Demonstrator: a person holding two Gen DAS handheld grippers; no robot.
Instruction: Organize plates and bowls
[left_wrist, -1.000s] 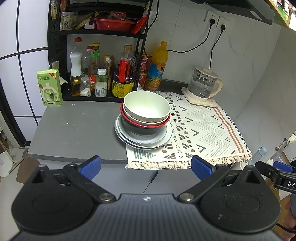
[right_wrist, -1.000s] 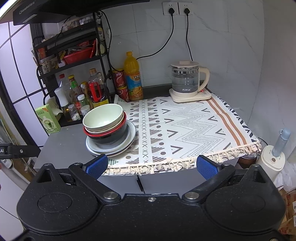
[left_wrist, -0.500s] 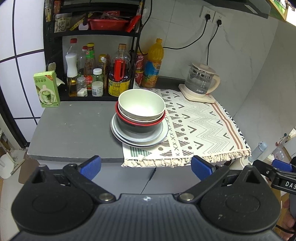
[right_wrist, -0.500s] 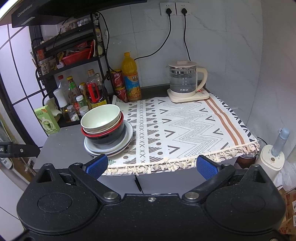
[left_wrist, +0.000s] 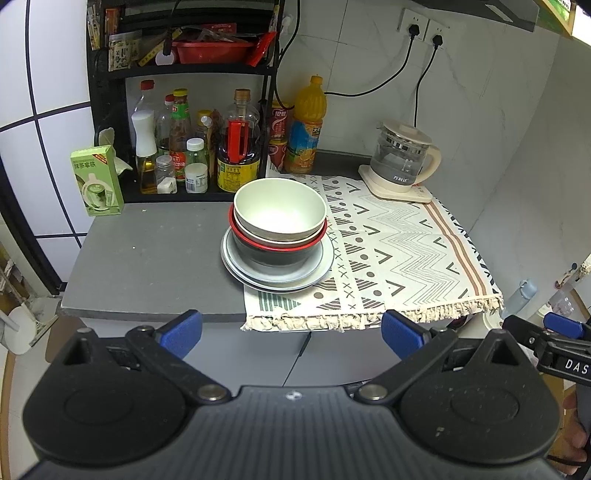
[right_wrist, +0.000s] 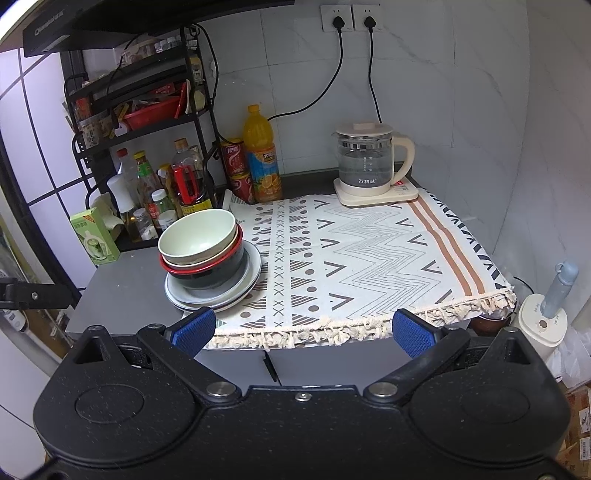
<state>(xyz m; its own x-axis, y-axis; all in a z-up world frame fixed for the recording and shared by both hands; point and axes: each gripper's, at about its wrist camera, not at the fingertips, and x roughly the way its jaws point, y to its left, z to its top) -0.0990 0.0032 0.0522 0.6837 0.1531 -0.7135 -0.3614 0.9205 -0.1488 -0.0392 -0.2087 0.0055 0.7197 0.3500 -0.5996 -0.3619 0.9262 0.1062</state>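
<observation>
One stack of dishes stands on the grey counter (left_wrist: 155, 258) at the left edge of a patterned cloth (left_wrist: 399, 254). A cream bowl (left_wrist: 279, 208) (right_wrist: 197, 234) sits on top, nested in a red-rimmed black bowl (left_wrist: 277, 249) (right_wrist: 207, 271), which rests on pale grey plates (left_wrist: 280, 278) (right_wrist: 243, 284). My left gripper (left_wrist: 291, 328) is open and held back in front of the counter edge, nothing between its blue pads. My right gripper (right_wrist: 303, 328) is also open and empty, off the front edge of the cloth.
A black rack (left_wrist: 184, 122) with several bottles stands at the back left, with a green carton (left_wrist: 96, 180) beside it. An orange juice bottle (left_wrist: 306, 125) and red cans stand behind the stack. A glass kettle (right_wrist: 369, 162) sits at the back right.
Both grippers have drawn back and a little away from the counter, so the stack looks smaller. The dishes have not moved.
</observation>
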